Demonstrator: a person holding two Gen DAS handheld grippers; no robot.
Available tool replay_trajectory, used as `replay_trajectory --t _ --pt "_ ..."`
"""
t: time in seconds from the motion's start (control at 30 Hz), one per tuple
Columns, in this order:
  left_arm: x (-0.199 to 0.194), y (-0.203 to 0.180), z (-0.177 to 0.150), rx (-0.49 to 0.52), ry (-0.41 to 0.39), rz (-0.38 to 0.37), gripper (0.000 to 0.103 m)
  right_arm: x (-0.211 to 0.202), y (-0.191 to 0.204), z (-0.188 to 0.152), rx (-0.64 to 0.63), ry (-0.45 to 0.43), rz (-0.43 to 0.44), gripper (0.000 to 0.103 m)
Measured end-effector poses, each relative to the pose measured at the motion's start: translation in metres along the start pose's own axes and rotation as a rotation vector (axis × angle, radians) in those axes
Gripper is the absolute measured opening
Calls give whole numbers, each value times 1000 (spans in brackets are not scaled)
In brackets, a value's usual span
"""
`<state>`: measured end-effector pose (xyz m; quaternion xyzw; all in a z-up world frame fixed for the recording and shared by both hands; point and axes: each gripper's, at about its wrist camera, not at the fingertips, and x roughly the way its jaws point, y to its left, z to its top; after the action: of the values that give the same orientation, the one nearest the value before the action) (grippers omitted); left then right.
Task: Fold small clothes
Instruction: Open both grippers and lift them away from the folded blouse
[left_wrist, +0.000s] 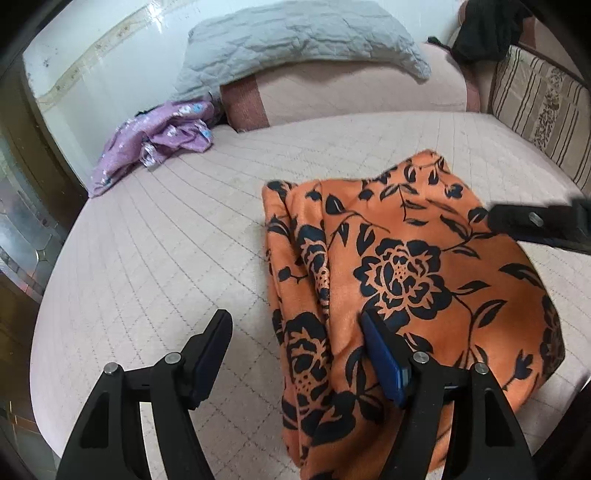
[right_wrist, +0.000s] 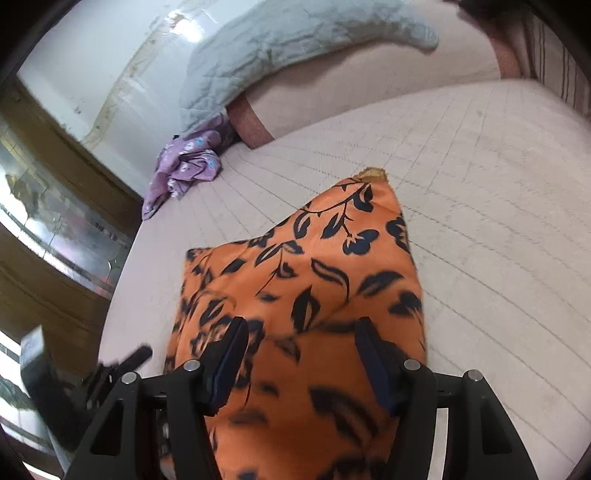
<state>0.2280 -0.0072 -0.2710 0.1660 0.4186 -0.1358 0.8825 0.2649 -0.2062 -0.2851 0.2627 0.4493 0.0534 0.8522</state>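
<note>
- Left wrist view: one orange cloth (left_wrist: 406, 280) with black flowers lies folded on the bed (left_wrist: 166, 251), right of centre.
- The left gripper (left_wrist: 295, 358) has its jaws wide apart, gripping nothing; one finger is over bare bed, the other over the cloth's near edge.
- The right gripper (left_wrist: 543, 221) enters from the right edge.
- One purple garment (left_wrist: 155, 144) lies crumpled well apart, near one grey pillow (left_wrist: 295, 48).
- Right wrist view: the right gripper (right_wrist: 301, 358) spreads its jaws wide, empty, above the orange cloth (right_wrist: 306, 295).
- One purple garment (right_wrist: 184, 166) is far back.
</note>
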Motion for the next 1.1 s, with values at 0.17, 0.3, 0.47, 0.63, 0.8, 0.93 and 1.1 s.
replay_trajectory --t 0.17,0.3,0.47,0.63,0.8,0.93,1.1 --pt "-13 3 -12 -27 -28 23 74 -15 10 -41 -34 46 10 64" --pt "0 -5 -25 9 26 61 78 2 22 -61 -130 84 -101 63" --pt "-43 4 -28 -53 -39 56 78 -34 17 -62 -40 -5 -23 63" --pt "-96 6 -32 -69 -121 109 81 -87 23 -72 -53 -165 -73 64" --pt "-148 8 -26 -97 -211 139 92 -146 35 -81 -76 -288 -102 64" --pt "-189 8 -25 -129 -302 149 97 -183 51 -84 -122 -348 -122 66" --pt "-230 6 -21 -126 -366 163 100 -230 73 -90 -175 -439 -144 72"
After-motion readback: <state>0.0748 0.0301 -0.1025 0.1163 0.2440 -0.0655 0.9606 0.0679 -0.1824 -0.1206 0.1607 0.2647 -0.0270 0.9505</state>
